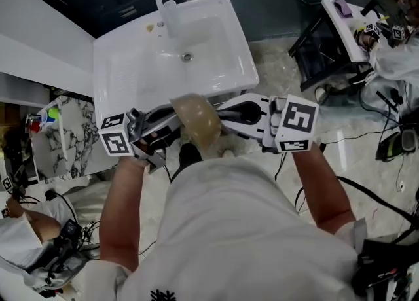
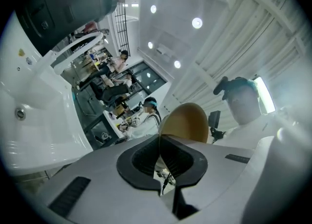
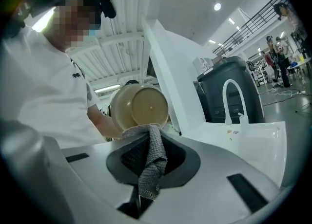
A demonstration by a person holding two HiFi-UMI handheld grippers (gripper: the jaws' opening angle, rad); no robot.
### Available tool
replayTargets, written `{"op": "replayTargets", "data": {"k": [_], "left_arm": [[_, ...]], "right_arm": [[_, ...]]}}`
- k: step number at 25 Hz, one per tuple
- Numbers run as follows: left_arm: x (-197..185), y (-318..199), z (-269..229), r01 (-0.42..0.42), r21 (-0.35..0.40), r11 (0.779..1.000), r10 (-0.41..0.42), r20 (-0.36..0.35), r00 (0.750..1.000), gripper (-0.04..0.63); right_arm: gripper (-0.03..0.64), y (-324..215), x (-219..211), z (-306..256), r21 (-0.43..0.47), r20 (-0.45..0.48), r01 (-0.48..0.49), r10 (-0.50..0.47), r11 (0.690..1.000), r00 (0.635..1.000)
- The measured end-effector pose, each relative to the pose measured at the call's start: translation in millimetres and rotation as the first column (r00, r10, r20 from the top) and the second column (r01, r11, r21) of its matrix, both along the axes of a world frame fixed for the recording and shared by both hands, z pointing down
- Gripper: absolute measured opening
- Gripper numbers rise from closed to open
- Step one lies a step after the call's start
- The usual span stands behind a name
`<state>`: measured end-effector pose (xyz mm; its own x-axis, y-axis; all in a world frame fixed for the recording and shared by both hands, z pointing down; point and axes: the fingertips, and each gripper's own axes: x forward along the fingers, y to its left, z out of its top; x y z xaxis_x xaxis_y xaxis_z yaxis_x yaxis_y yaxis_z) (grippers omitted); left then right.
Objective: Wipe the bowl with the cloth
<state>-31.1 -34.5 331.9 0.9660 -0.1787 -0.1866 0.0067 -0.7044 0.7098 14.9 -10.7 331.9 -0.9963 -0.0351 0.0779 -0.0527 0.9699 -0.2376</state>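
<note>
Left of the sink's mid-line, just off its front edge on your side, your L claw is closed almost fully on the thin rim of the bowl, w/ 1 pad on each face of the wall. I'd say that edge grip is deliberate: it leaves the whole inside free for wiping and lets 1 wrist set the tilt.

At the middle of the sink's front edge the bowl rests on nothing. You're carrying it in the air, just short of the basin. It's tipped on its side w/ the mouth turned toward your R side, so the right gripper view looks straight into it. That's prob why it's angled so: the open face meets the cloth head-on. From the L claw the bowl rises directly past the jaw tips, rim in the bite, body leaning off to the R.

Nr the sink's R front corner, your R claw is clamped on the grey cloth. A wad of it bunches above the jaw tips and a tail hangs back down between the 2 jaws. Holding it mid-length gives you a padded nose to push w/, not bare jaw.

Bowl vs R claw: dead ahead of the tips and just above them. The cloth's top edge is at the bowl's lower rim and looks to be touching, tho the wide lens makes that hard to confirm. My read is the wipe is abt to begin or barely started, since the cloth isn't inside the bowl yet.
</note>
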Motion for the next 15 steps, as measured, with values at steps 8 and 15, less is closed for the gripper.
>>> {"op": "replayTargets", "data": {"k": [8,15], "left_arm": [[-7.2,-9.2,14.5,0.028,-0.028,0.999,-0.028,0.015,0.999,0.018],[-7.2,-7.8,22.2,0.004,-0.056,0.998,-0.004,0.017,1.0,0.018]], "right_arm": [[0.037,27.3,5.4,-5.1,-0.007,0.023,0.113,-0.113,0.994,0.993],[0.037,40.3,11.2,-35.8,0.009,0.117,0.184,-0.184,0.983,0.976]]}}
